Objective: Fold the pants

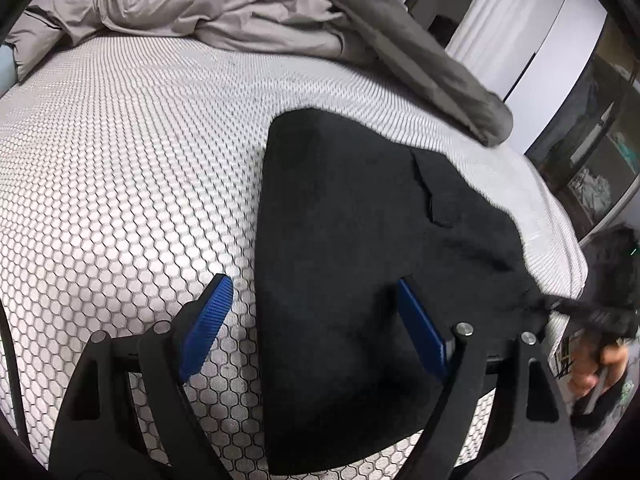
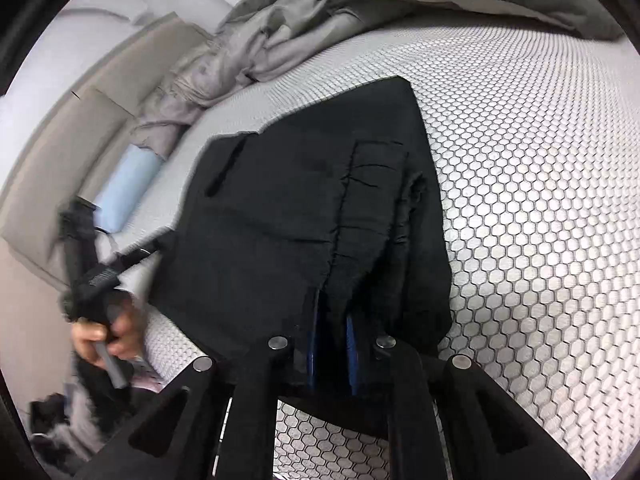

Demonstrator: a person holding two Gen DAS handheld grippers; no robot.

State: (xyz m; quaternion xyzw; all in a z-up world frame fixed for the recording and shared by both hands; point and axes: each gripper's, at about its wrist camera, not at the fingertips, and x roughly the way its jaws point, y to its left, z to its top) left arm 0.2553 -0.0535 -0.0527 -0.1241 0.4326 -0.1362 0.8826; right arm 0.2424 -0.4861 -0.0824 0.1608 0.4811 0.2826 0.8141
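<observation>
While right fingers (image 2: 331, 340) pinch, pants (image 2: 304, 208) hem between

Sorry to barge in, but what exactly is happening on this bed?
A person is folding black pants on a mattress with two handheld grippers. The right gripper is pinched on a bunched edge of the fabric. The left gripper hangs open over the pants, holding nothing. Grey bedding lies piled behind.
</observation>
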